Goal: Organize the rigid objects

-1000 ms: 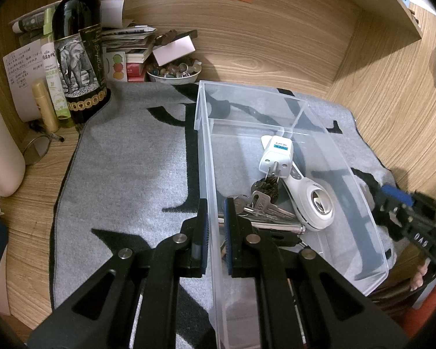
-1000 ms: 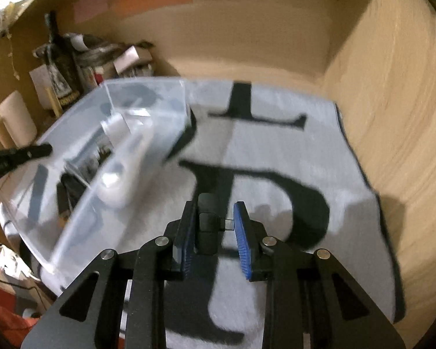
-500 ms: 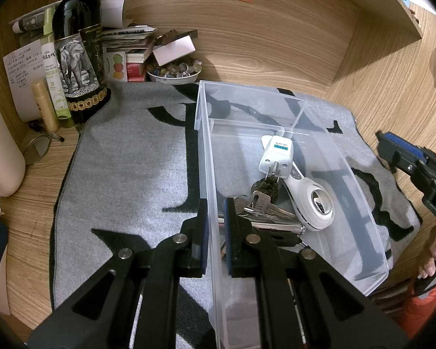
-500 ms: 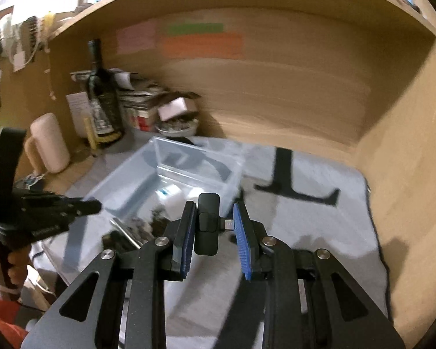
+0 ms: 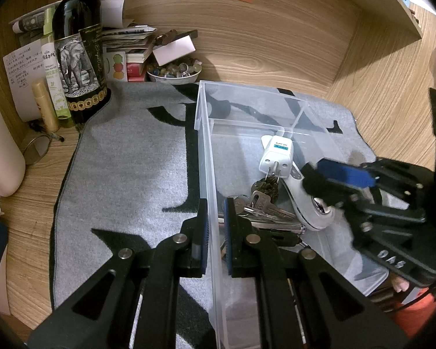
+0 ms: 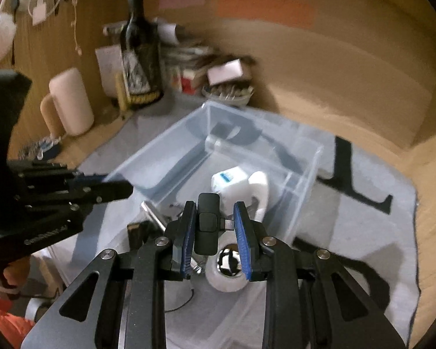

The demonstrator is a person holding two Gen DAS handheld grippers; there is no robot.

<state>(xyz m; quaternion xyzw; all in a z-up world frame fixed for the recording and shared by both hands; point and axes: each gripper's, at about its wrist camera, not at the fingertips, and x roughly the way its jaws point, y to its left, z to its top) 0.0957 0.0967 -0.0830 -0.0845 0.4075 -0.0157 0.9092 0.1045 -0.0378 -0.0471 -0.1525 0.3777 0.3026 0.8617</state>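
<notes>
Right gripper has swung from the grey mat to above the clear bin, jaws pinching a small black adapter — poised for release among keys and white plug. Left gripper clamps the bin's wall, steadying it.

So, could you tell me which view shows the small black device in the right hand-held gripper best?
The right wrist view: the black device sits sharp between the right hand-held gripper pads. The left wrist view shows only a blurred dark shape there.
</notes>
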